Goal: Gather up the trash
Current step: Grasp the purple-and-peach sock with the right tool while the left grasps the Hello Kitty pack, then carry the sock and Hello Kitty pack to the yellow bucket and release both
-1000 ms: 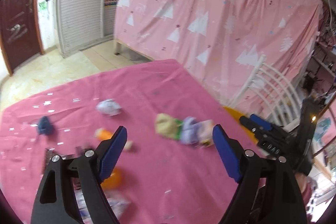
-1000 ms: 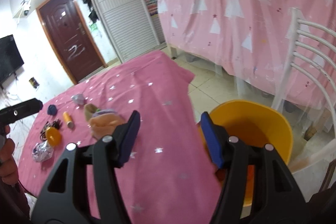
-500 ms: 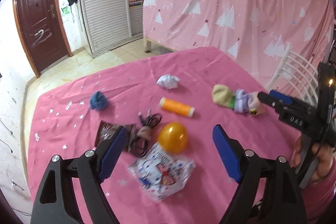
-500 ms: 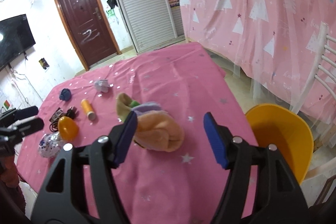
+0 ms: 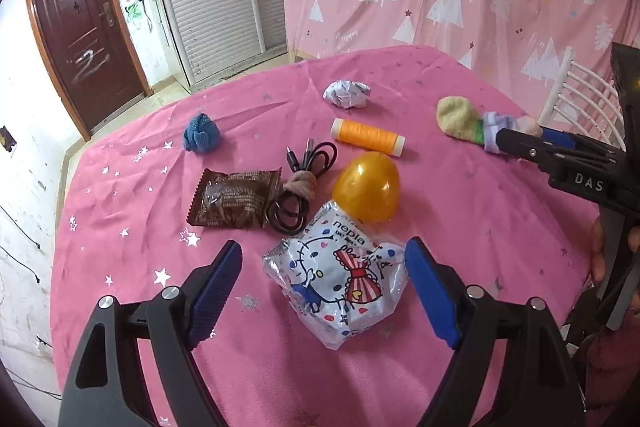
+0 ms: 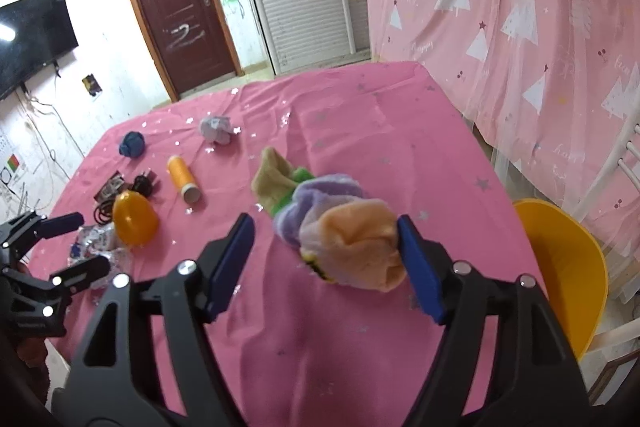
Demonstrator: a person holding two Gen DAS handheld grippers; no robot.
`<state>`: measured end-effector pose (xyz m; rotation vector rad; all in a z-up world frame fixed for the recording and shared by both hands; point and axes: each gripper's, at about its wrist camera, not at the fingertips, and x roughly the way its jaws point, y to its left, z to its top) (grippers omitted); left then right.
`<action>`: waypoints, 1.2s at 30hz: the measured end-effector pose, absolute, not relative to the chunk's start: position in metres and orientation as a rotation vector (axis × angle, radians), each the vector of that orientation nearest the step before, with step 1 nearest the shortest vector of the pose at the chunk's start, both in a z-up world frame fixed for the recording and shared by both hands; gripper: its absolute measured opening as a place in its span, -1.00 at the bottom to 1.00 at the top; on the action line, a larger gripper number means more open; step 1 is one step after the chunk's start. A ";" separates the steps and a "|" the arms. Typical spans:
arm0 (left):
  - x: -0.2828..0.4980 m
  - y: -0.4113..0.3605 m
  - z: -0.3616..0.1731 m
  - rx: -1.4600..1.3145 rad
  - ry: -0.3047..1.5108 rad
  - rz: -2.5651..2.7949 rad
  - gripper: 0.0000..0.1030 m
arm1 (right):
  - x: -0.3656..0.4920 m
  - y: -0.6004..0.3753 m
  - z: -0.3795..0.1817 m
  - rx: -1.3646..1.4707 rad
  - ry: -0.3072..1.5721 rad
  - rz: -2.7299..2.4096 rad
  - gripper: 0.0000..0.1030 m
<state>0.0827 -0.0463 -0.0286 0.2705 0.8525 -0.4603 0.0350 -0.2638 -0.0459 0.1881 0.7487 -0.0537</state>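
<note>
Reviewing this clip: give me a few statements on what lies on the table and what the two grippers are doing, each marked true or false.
1. The left gripper is open around the tissue pack. True.
2. The right gripper is clamped on the thread spool. False: it is open, its jaws have just been opening, and the sock bundle lies between them.
3. The yellow egg touches the tissue pack. True.
4. The snack wrapper sits in the yellow bin. False: it lies on the tablecloth beside the cable.
5. The paper ball lies beyond the spool in the left wrist view. True.
</note>
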 end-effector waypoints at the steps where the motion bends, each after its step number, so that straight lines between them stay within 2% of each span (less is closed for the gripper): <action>1: 0.082 -0.047 -0.029 0.273 0.850 -0.463 0.50 | 0.036 -0.263 -0.046 0.185 0.753 -0.056 0.37; 7: 0.074 -0.055 -0.040 0.317 0.856 -0.489 0.47 | 0.040 -0.264 -0.049 0.184 0.784 -0.075 0.36; 8: 0.072 -0.057 -0.041 0.319 0.848 -0.491 0.46 | 0.040 -0.263 -0.050 0.181 0.789 -0.083 0.29; 9: 0.071 -0.057 -0.041 0.316 0.848 -0.494 0.45 | 0.041 -0.263 -0.050 0.174 0.791 -0.089 0.09; 12: 0.070 -0.057 -0.039 0.298 0.852 -0.502 0.31 | 0.041 -0.260 -0.052 0.149 0.795 -0.107 -0.15; 14: 0.071 -0.057 -0.038 0.291 0.853 -0.498 -0.01 | 0.040 -0.260 -0.052 0.143 0.793 -0.109 -0.29; 18: 0.069 -0.059 -0.038 0.301 0.841 -0.497 -0.18 | 0.038 -0.264 -0.052 0.153 0.779 -0.108 -0.53; 24: 0.066 -0.062 -0.032 0.310 0.828 -0.481 -0.26 | 0.034 -0.267 -0.050 0.158 0.755 -0.107 -0.63; 36: 0.051 -0.075 0.012 0.276 0.749 -0.499 -0.26 | 0.012 -0.288 -0.026 0.229 0.652 -0.102 -0.64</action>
